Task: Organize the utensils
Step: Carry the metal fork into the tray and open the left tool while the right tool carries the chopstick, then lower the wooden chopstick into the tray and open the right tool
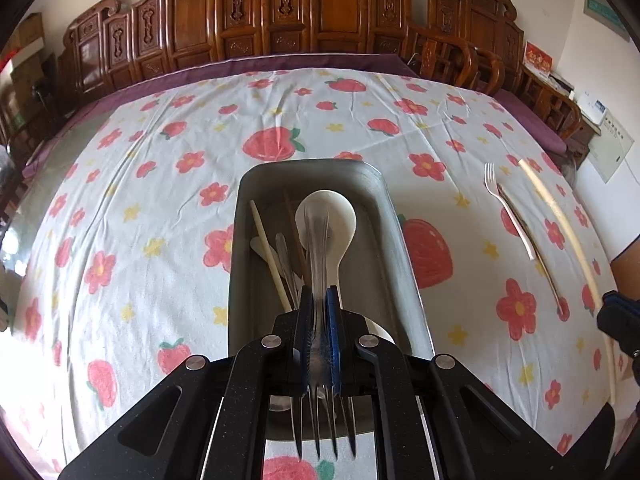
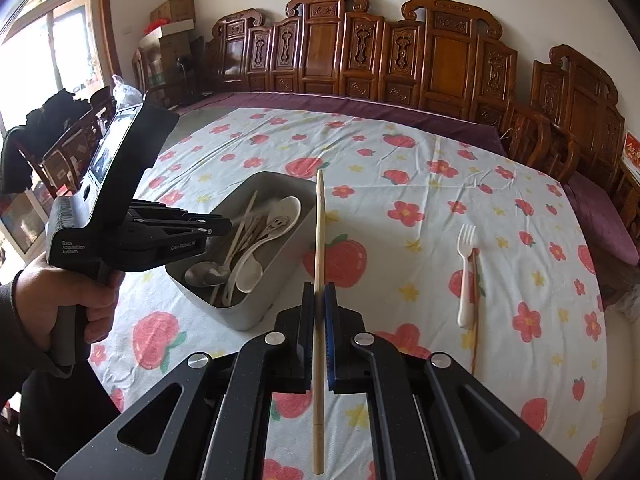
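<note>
Gripping chopstick — tip away, fork — tines rearward

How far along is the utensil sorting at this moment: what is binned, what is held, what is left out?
Done: the grey bin already holds spoons and chopsticks. In hand: the left gripper is shut on a metal fork above the bin, and the right gripper is shut on a chopstick. Left: a white fork and a dark chopstick on the tablecloth.

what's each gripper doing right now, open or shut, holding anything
Left gripper: shut on a metal fork, over the grey tray.
Right gripper: shut on a light wooden chopstick.
</note>
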Demonstrator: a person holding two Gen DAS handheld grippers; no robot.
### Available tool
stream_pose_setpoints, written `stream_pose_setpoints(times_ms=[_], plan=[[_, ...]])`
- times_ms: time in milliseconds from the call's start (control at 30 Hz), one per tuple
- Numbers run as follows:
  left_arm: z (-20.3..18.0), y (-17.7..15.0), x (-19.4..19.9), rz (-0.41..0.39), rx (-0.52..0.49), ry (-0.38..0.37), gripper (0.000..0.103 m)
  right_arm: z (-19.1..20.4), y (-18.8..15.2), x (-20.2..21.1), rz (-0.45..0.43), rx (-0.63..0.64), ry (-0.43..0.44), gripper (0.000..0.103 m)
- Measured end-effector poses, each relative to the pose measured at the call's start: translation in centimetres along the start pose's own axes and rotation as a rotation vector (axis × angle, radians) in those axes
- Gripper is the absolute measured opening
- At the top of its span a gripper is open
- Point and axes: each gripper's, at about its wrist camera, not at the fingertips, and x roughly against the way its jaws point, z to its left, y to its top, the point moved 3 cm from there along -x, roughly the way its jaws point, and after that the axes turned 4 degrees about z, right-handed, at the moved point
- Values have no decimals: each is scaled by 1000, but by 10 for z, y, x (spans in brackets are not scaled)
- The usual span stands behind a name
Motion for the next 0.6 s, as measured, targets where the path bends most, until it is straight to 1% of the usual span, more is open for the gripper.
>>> stream_pose_setpoints(times_ms=[167, 233, 500, 600], plan=[[6, -5, 12, -29, -31, -4, 7, 14, 6, -10, 13, 19, 3, 6], [11, -8, 20, -39, -39, -16, 7, 20, 9, -14, 16, 25, 7, 6], [41, -29, 54, -91, -56, -15, 8, 49, 28, -36, 20, 39, 35, 6], [53, -36, 63, -107, -46, -15, 8, 59, 36, -46, 24, 38, 45, 6]])
